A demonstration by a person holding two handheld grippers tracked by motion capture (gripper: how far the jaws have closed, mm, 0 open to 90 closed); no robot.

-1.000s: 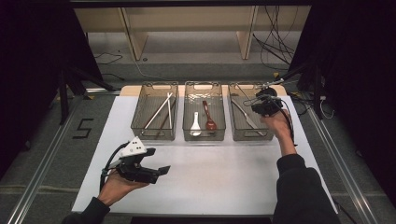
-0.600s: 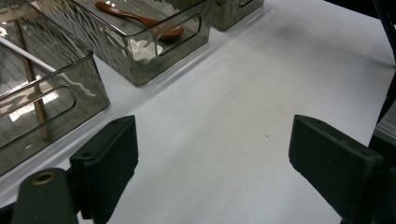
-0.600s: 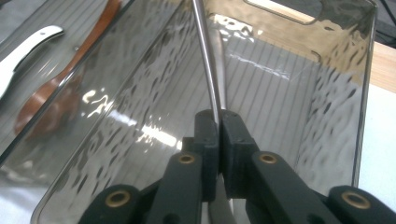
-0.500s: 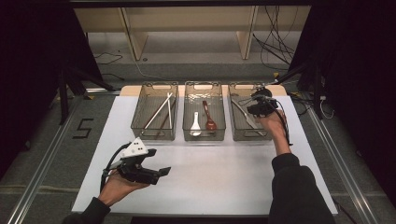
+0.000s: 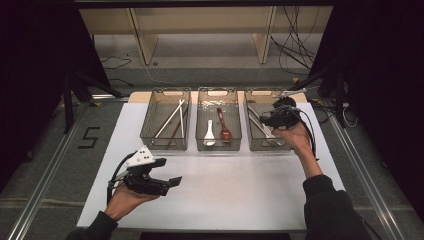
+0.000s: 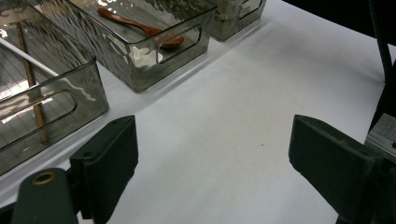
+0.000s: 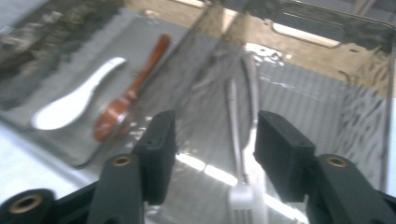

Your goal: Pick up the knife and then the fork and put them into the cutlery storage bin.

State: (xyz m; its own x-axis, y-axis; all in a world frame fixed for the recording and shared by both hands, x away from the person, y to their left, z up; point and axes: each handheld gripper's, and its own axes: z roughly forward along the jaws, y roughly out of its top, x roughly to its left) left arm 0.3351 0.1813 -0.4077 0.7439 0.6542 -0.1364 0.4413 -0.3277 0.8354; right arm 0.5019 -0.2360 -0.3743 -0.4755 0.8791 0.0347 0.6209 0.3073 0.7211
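My right gripper hovers over the right clear bin. Its jaws have just been opening and now stand apart with nothing pressed between the pads. A metal fork lies on the bin floor below the gap, beside another metal utensil. The middle bin holds a white spoon and a brown spoon. My left gripper is at the front left, just above the white mat. It is open and empty.
The left bin holds chopsticks, and its wall stands close ahead in the left gripper view. All three bins sit in a row at the far edge of the mat. Cables trail on the floor behind.
My right gripper has shifted slightly toward the near side over the right bin. The left hand has stayed where it was.
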